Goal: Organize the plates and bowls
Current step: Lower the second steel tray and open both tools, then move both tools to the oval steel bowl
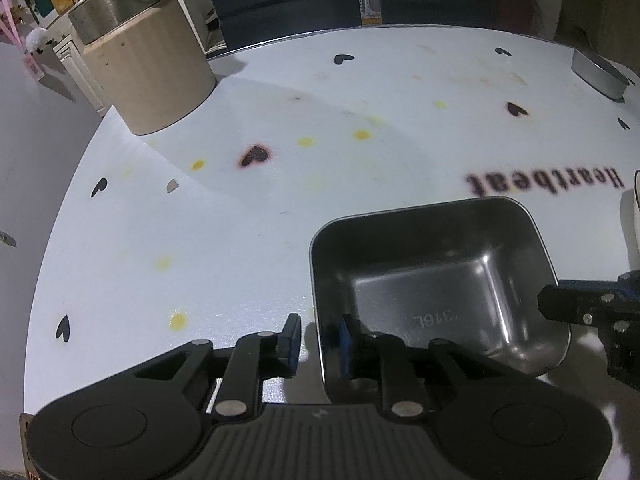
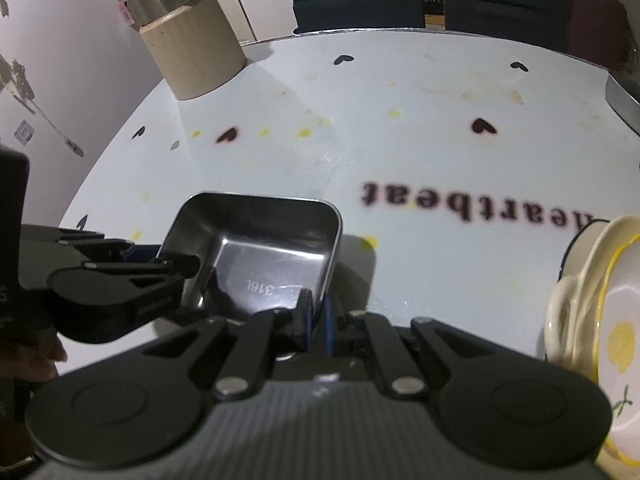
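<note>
A square steel bowl [image 1: 432, 280] stamped 316L sits low at centre-right in the left wrist view. My left gripper [image 1: 320, 340] straddles the bowl's left wall, one finger outside and one inside. It is open, with a strip of table showing between the outer pad and the wall. My right gripper [image 2: 318, 316] is shut on the right wall of the steel bowl [image 2: 256, 248] near its front corner. The left gripper [image 2: 188, 266] shows at that bowl's left rim. A stack of cream plates [image 2: 580, 300] with a yellow-rimmed dish on top stands at the right edge.
The round white table [image 1: 240, 220] is printed with hearts, yellow dots and "Heartbeat". A beige canister [image 1: 148, 72] with a steel pot on top stands at the back left. A round steel dish [image 1: 596, 72] sits at the back right. Dark chairs [image 1: 288, 4] stand behind the table.
</note>
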`<action>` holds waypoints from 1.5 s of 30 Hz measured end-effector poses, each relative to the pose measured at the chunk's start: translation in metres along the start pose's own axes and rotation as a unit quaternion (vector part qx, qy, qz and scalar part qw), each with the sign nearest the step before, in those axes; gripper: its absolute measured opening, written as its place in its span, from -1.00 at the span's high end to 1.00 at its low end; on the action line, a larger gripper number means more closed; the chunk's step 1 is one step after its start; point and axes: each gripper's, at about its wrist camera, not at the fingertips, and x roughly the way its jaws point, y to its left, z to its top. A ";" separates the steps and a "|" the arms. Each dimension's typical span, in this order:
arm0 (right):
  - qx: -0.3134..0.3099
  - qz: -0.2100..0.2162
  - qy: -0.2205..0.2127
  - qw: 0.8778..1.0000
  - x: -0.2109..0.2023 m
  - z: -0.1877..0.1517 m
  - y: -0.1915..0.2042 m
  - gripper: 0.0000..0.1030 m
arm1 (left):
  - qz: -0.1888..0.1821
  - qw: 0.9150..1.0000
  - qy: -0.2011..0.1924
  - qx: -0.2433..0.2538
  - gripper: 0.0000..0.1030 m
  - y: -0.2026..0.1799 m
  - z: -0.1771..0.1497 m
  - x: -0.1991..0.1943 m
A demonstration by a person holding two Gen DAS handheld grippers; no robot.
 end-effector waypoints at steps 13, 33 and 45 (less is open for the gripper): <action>0.037 0.023 -0.019 0.999 -0.005 0.003 -0.008 0.43 | -0.010 0.998 -0.022 -0.053 -0.43 0.022 -0.001 -0.024; -0.024 -0.012 -0.092 0.995 -0.047 -0.010 -0.001 -0.99 | -0.008 0.991 -0.071 -0.116 -1.00 0.054 -0.020 -0.077; -0.008 -0.059 -0.139 0.988 -0.092 -0.014 -0.056 -0.99 | -0.049 0.990 -0.094 -0.088 -1.00 -0.009 0.017 -0.078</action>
